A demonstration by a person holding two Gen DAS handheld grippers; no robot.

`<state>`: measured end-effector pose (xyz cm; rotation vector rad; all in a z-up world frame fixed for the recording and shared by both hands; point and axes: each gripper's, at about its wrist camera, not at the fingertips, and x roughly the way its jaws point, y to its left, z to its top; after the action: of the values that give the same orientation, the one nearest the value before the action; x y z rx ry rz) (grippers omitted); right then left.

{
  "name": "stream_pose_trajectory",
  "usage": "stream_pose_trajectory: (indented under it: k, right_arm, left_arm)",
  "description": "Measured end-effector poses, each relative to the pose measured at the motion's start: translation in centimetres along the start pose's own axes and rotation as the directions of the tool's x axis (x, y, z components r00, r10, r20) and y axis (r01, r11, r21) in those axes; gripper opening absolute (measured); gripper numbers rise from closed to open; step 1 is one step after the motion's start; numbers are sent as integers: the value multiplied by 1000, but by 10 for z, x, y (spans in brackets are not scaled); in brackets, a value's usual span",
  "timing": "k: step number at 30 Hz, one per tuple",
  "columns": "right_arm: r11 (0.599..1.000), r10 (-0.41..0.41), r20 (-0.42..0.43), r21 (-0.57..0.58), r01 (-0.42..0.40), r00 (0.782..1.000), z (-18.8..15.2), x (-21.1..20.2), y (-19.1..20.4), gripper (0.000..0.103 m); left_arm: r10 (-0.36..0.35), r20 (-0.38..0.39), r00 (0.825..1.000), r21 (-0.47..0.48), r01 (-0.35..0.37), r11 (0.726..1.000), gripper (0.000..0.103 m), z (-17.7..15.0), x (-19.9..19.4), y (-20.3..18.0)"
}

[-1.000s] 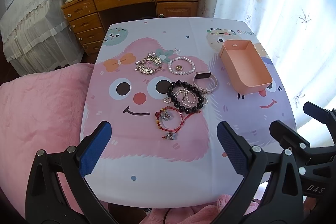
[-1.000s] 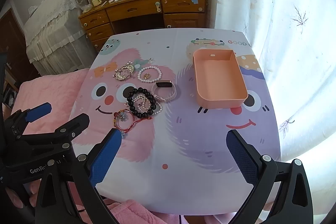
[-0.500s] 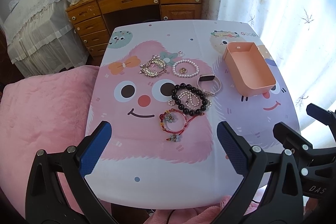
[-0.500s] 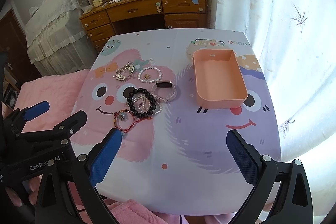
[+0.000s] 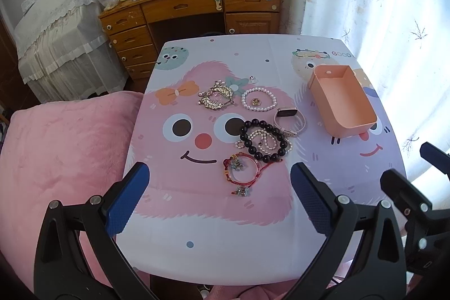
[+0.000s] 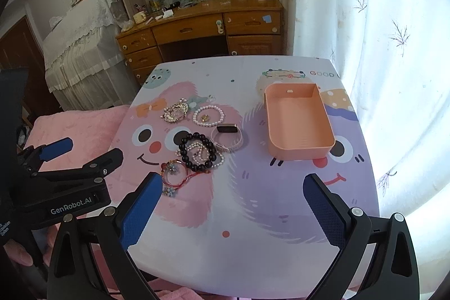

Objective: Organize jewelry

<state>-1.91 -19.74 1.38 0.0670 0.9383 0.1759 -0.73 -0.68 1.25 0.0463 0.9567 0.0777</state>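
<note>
Jewelry lies in a cluster mid-table: a red string bracelet (image 5: 243, 172) (image 6: 175, 173), a black bead bracelet (image 5: 264, 139) (image 6: 197, 146) with small pearls inside it, a pink smart band (image 5: 289, 118) (image 6: 227, 135), a white pearl bracelet (image 5: 258, 99) (image 6: 208, 115) and a gold brooch (image 5: 216, 99) (image 6: 175, 111). To their right stands an empty peach tray (image 5: 341, 100) (image 6: 298, 121). My left gripper (image 5: 219, 200) hangs open above the table's near edge, short of the red bracelet. My right gripper (image 6: 239, 208) is open too, above the near right part of the table.
The table (image 5: 213, 229) (image 6: 253, 243) wears a cartoon-monster cloth. A pink cushion (image 5: 62, 159) lies to its left. A wooden desk with drawers (image 5: 191, 7) stands behind it, a white curtain (image 5: 379, 4) on the right, a lace-covered piece of furniture (image 5: 59, 27) at the far left.
Both wrist views have tilted up and drawn back a little, so the jewelry sits lower in the frames. Nothing on the table has moved; both grippers stay open.
</note>
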Motion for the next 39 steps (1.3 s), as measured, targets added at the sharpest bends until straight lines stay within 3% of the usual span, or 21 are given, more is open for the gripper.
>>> stream_pose_trajectory:
  k: [4, 11, 17, 21, 25, 31, 33, 36, 39]
  right_arm:
    - [1000, 29, 15, -5, -29, 999, -2, 0, 0, 102]
    - [998, 11, 18, -62, -10, 1000, 0, 10, 1, 102]
    - [981, -20, 78, -193, 35, 997, 11, 17, 11, 102]
    - [932, 37, 93, -362, -1, 995, 10, 26, 28, 102]
    - [873, 110, 52, -483, -71, 993, 3, 43, 50, 102]
    - [719, 223, -29, -670, -185, 974, -22, 70, 100, 101]
    - [686, 243, -74, -692, -225, 967, -33, 83, 116, 99]
    - [681, 246, -143, -678, -277, 958, -51, 104, 137, 86]
    - [720, 219, -207, -626, -301, 954, -65, 132, 149, 77]
  left_arm:
    - [-25, 2, 1000, 16, 25, 1000, 100, -2, 3, 4]
    - [-86, -44, 995, -13, 85, 996, 99, -10, 14, 25]
    - [-127, -45, 991, 27, 128, 991, 97, -3, 18, 41]
    - [-167, -101, 981, 28, 171, 985, 88, 1, 37, 49]
    - [-229, -194, 954, -21, 229, 973, 78, 4, 73, 57]
    - [-257, -305, 917, -130, 227, 965, 67, 9, 133, 79]
    - [-266, -328, 907, -179, 217, 960, 63, 9, 148, 90]
    - [-280, -346, 896, -233, 207, 950, 62, 8, 168, 102]
    - [-308, -355, 883, -221, 241, 945, 60, 8, 181, 102]
